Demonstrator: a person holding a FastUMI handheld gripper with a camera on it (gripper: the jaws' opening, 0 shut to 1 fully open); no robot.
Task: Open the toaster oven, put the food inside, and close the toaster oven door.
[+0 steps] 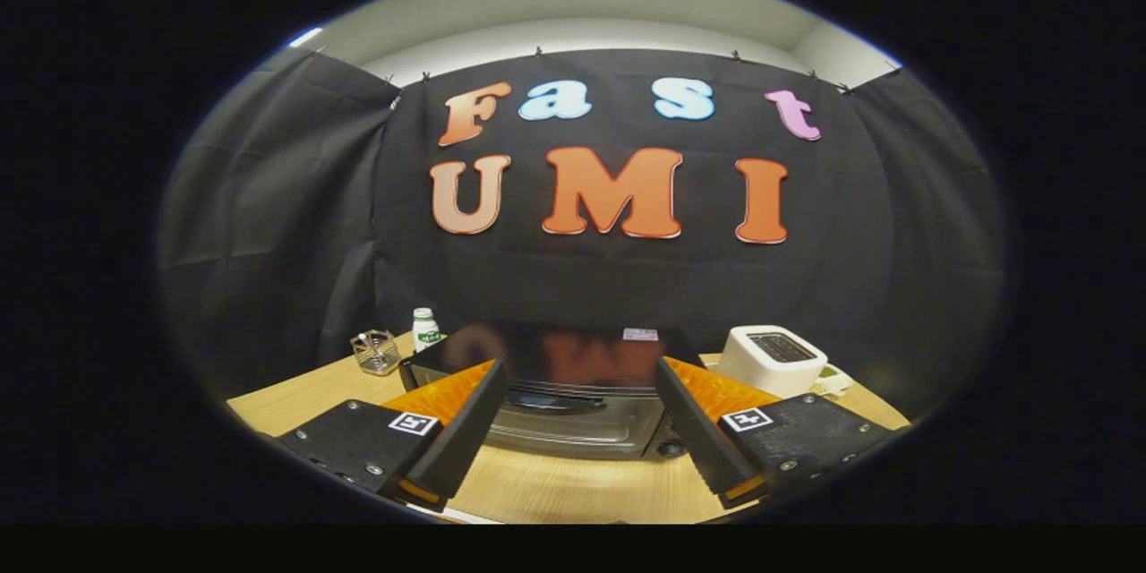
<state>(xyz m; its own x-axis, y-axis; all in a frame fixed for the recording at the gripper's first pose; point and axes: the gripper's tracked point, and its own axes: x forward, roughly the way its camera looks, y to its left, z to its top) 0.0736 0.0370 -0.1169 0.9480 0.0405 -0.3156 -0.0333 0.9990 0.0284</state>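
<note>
A black toaster oven (pixel 573 376) with a glossy top stands on the wooden table just ahead of my fingers. Its glass door (pixel 573 430) with a handle bar (pixel 555 403) along the upper edge faces me and looks closed. A round knob (pixel 670 448) sits at the door's right. My gripper (pixel 577 416) is open, held above the table in front of the door, with nothing between its fingers. The two fingers frame the oven's front without touching it.
A white slot toaster (pixel 772 360) stands to the right of the oven. To the left, toward the back, are a small wire basket (pixel 376 351) and a white bottle with a green label (pixel 425 329). The bare wooden table (pixel 573 488) lies under my fingers.
</note>
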